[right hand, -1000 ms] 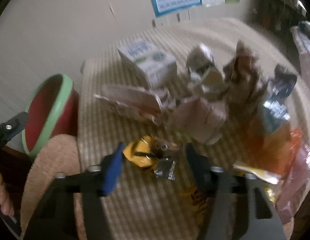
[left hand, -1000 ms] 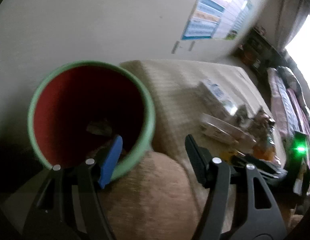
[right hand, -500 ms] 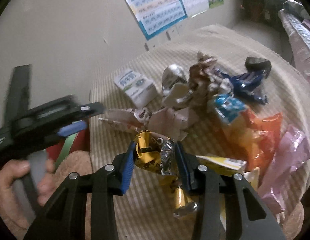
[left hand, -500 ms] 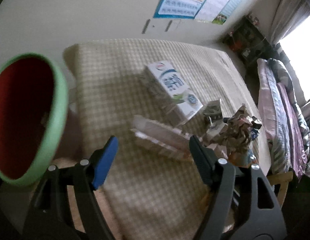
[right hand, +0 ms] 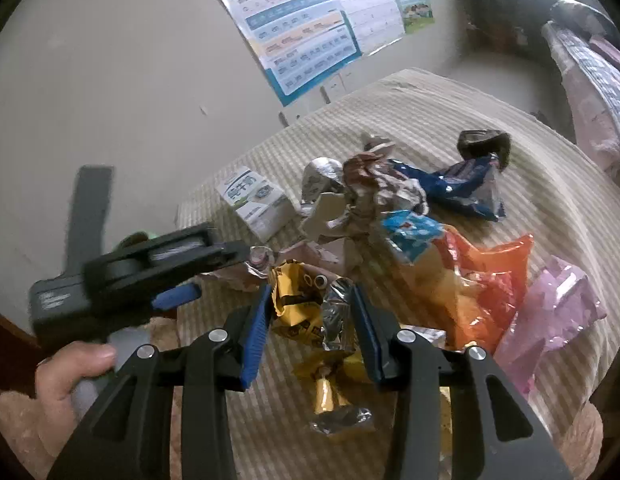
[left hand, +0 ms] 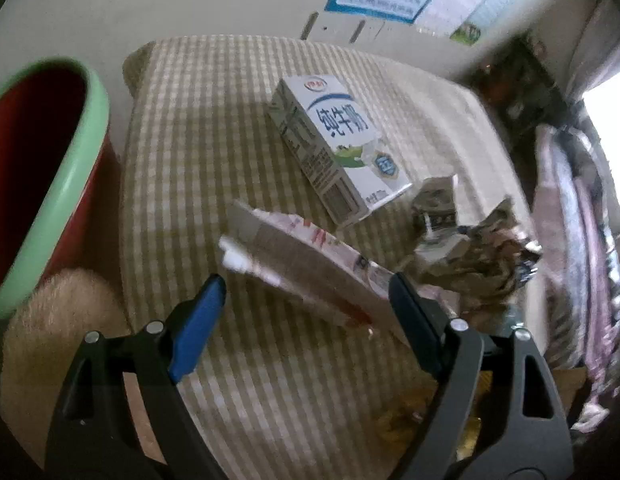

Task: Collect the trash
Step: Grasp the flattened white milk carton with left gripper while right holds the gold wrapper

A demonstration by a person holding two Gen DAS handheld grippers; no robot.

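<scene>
Yellow crinkled foil wrapper sits clamped between the right hand-held gripper, light and slippery, best pinched mid-body. Left hand-held gripper is opening, empty, just above a flattened, soft carton on the table.

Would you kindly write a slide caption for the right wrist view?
Right tongs clamp a crumpled yellow wrapper above the striped cloth, litter beyond.
</scene>
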